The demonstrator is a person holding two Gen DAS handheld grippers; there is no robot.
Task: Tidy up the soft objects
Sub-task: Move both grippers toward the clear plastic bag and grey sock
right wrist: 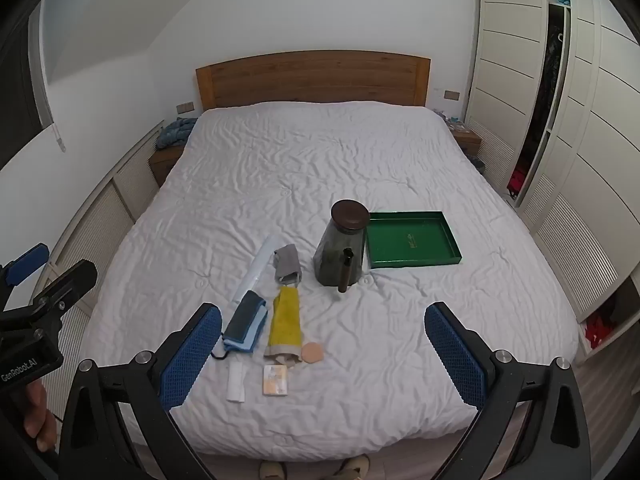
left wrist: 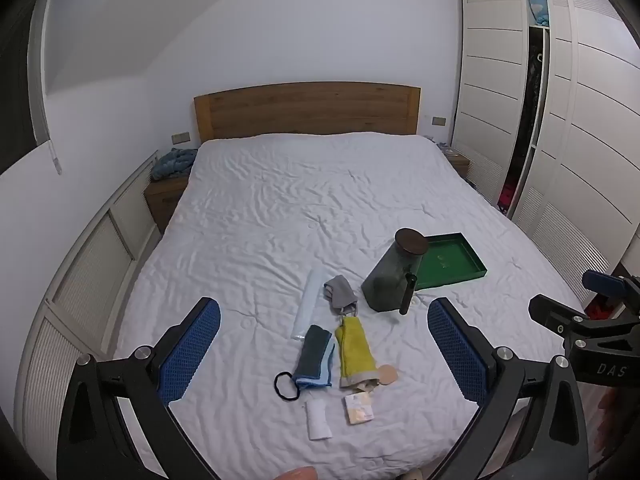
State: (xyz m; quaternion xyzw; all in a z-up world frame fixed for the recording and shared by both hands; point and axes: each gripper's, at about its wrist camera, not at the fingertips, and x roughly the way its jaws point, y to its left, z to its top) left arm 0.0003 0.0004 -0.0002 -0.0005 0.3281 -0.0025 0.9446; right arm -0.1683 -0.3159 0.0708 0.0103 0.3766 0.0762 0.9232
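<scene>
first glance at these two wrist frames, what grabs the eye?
The green tray stands out on the white bed, right of centre, with a dark lidded jar close on its left. Nearer the foot lies a cluster of small soft items, brightest the yellow cloth beside a folded blue-grey cloth. Both the left gripper and right gripper hang open over the bed's near end, holding nothing.

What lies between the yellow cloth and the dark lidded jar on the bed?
Only bare white sheet: the yellow cloth and the dark lidded jar lie apart with nothing between them, clearest in the right wrist view.
</scene>
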